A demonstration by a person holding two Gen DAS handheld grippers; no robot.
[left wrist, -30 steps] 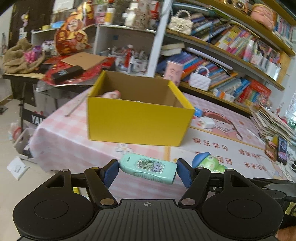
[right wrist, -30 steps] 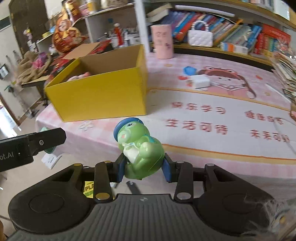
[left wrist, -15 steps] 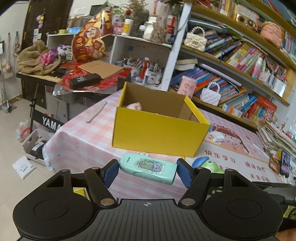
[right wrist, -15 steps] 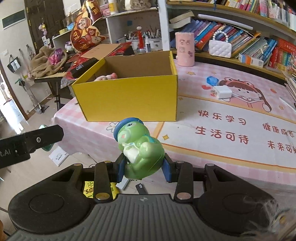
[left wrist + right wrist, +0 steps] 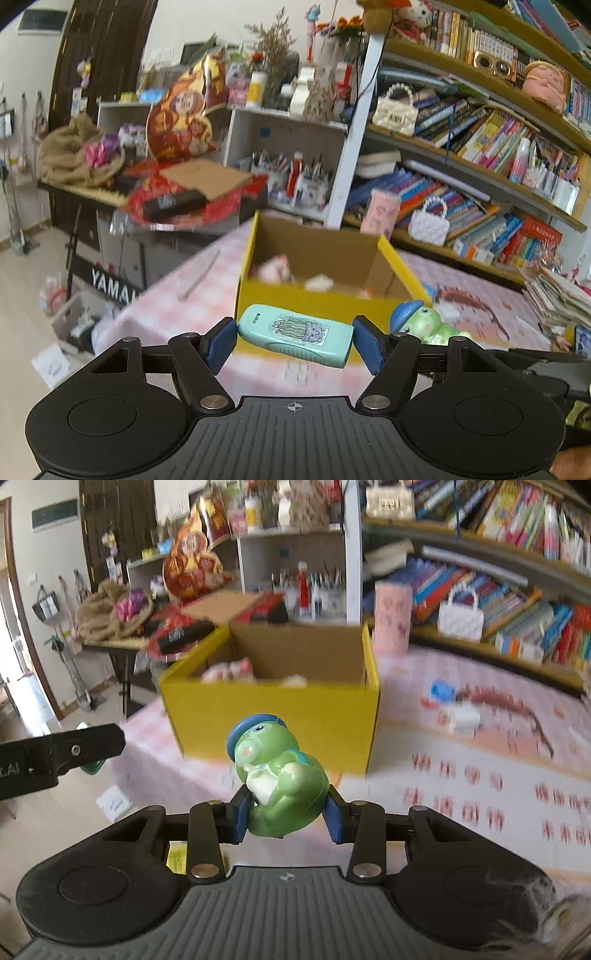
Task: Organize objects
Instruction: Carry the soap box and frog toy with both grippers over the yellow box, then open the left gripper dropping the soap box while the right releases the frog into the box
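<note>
From the left wrist view, the left hand-held gripper (image 5: 294, 341) has its blue pads clamped endwise on a mint-green case (image 5: 295, 335) with a cactus sticker, so the jaws stand fairly wide around its length. The case lies crosswise, tilted down a little to the right, in the air before the near wall of the yellow cardboard box (image 5: 321, 291). The box sits open on the worktop (image 5: 177, 314), which wears a pink checked cloth; a pale pink item and a whitish one lie inside, too blurred to name. Just right of the case, the green frog toy (image 5: 424, 325) in its blue cap peeks in.

From the right wrist view, the right hand-held gripper (image 5: 288, 814) is closed narrowly on the green frog toy (image 5: 277, 779), pads pressed to its sides, the toy leaning left with its head up. It hangs in front of the yellow cardboard box (image 5: 273, 716), clear of the worktop (image 5: 480, 794). The left hand-held gripper's black finger (image 5: 62, 753) reaches in from the left edge. A pink cup (image 5: 392, 616) stands beyond the box's right corner.
</note>
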